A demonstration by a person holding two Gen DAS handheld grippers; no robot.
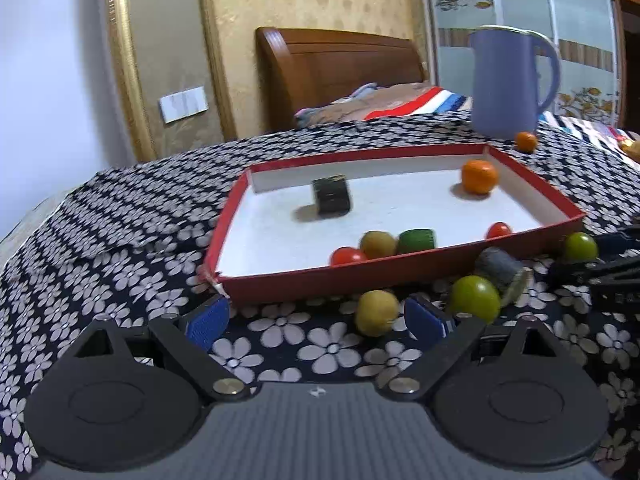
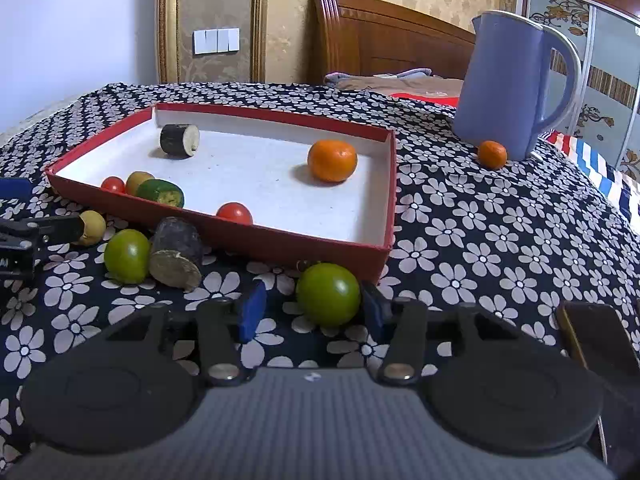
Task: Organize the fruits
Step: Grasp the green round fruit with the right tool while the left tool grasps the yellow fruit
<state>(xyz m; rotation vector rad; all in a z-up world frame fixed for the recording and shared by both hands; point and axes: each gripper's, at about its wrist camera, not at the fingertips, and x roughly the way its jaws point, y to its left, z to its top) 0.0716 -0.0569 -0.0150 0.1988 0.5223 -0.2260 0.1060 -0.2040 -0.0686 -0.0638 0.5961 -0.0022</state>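
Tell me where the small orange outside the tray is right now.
In the right wrist view, the small orange sits on the floral cloth at the purple jug's base, beyond the red tray's right end.

Both views are evenly and fairly brightly lit by soft indoor light from above, with a cool bluish cast on the white wall point(image 1: 44, 80). Shadows are short and soft: grey patches lie on the white floor of the red tray point(image 2: 224, 236) beside the orange point(image 2: 332, 160) and the dark cylinder point(image 1: 331, 196), which looks slightly smeared. The fisheye lens bends the gilt wall frame point(image 1: 120, 56) and darkens the corners. The wardrobe glass point(image 1: 520, 16) carries a pale sheen.
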